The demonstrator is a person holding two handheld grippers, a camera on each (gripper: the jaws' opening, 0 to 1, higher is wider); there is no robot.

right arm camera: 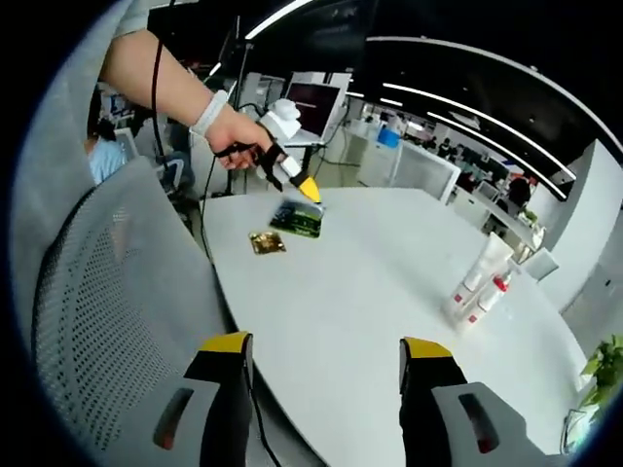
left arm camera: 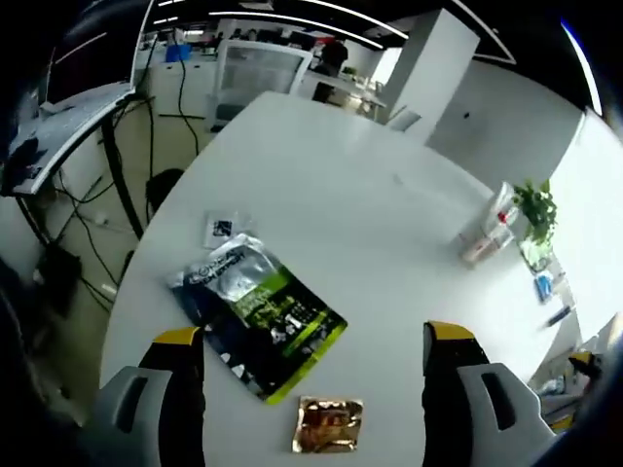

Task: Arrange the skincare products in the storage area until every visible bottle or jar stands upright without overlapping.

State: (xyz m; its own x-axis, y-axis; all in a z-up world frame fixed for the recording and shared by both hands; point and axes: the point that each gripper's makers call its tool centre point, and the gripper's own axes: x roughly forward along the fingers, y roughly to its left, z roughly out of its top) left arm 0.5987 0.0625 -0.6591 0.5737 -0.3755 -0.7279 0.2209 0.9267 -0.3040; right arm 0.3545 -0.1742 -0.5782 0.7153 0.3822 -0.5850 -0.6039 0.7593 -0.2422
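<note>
Both grippers are seen spread, with nothing between the jaws. The left gripper [left arm camera: 313,362] is held above a white table [left arm camera: 370,195]; a dark and green pouch [left arm camera: 258,311] lies flat between and just ahead of its jaws, and a small gold sachet [left arm camera: 328,424] lies between the jaws, nearer the camera. A small printed card [left arm camera: 222,230] lies just beyond the pouch.

The bottles [left arm camera: 487,233] stand far ahead and to the right of the left gripper, near a small plant [left arm camera: 535,209]. From the right gripper [right arm camera: 326,355], which is held over the near table edge beside a mesh chair [right arm camera: 107,292], two of them can be made out: a white tube [right arm camera: 484,265] and a bottle with a red cap [right arm camera: 490,295], ahead and to the right, well apart from the jaws. The left gripper [right arm camera: 297,180] is also seen there, held in a hand [right arm camera: 238,131] above the pouch.

The likeliest fault is judged to be time spent on the flat packets, which cannot be stood up. The tall, narrow tube could be tipped if it is approached from the side, and its neighbour knocked with it.

Counted: one pouch, one sachet, one card, two clear skincare containers, though more may be hidden in the cluster, one plant, one chair.
</note>
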